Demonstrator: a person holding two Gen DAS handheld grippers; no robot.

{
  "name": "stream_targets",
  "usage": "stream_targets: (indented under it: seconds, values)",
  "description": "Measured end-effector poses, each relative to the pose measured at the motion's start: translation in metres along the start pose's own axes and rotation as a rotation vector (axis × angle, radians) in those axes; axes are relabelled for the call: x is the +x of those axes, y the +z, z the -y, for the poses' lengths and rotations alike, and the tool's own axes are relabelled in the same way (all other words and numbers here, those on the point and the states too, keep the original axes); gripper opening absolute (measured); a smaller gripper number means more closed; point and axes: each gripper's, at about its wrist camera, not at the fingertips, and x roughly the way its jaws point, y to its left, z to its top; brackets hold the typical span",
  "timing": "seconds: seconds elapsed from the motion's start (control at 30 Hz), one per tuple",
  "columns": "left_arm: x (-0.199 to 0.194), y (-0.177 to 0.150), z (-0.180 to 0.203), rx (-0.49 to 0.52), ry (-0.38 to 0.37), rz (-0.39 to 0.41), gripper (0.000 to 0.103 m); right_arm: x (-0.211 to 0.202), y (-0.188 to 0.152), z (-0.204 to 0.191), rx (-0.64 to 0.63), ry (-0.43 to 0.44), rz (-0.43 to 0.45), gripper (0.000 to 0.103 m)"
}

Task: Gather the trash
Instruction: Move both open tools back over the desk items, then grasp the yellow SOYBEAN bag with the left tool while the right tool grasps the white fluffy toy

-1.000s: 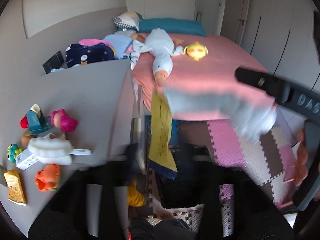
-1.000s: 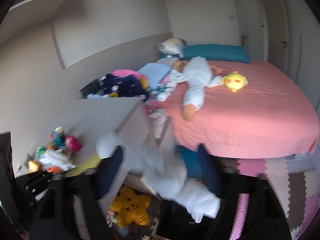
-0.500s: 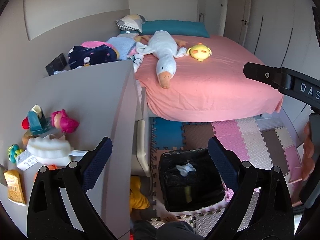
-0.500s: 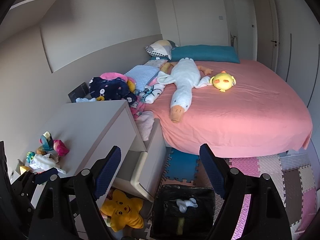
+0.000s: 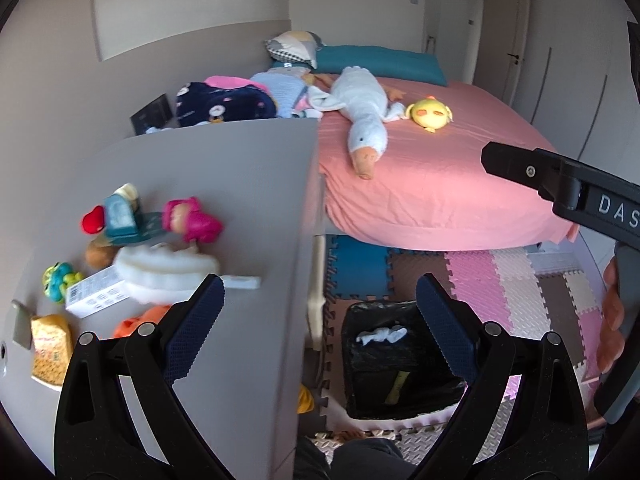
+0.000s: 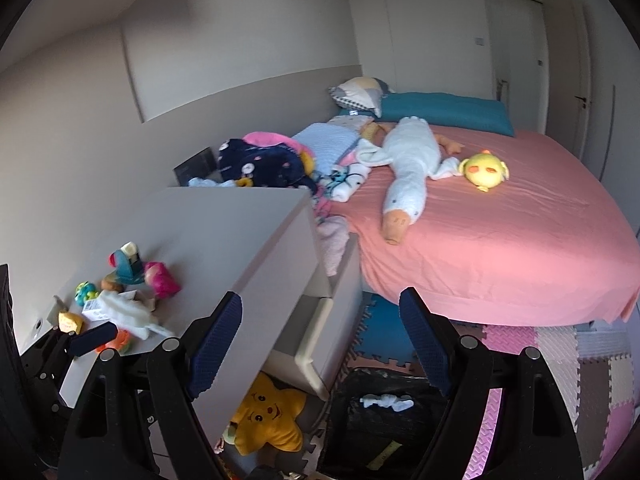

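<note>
The left gripper (image 5: 320, 312), jaws wide apart with nothing between them after opening, points down over a grey dresser (image 5: 224, 184) edge and a black-lined bin (image 5: 400, 384) holding a white wad (image 5: 382, 335) on foam mats (image 5: 520, 280).

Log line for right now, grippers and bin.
left gripper: open, empty | right gripper: open, empty | bin: on floor, white tissue inside | dresser: clutter left

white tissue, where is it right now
The white tissue lies inside the black bin on the foam floor mat, beside the grey dresser and below the bed's foot, in both views.
</note>
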Motion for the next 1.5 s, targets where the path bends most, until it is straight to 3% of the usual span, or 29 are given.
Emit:
stream_targets:
  seconds: [0.57, 0.93, 1.5]
  values:
    - [-0.025, -0.023, -0.063, -0.088, 0.08, 0.015, 0.093, 0.015, -0.005, -0.079, -0.109, 0.091, -0.03, 0.083]
    - [-0.042, -0.043, -0.125, -0.163, 0.163, 0.013, 0.093, 0.035, -0.011, -0.133, -0.186, 0.159, -0.068, 0.084]
    - [-0.033, -0.072, -0.205, -0.257, 0.248, -0.045, 0.095, 0.079, -0.022, -0.195, -0.282, 0.235, -0.149, 0.084]
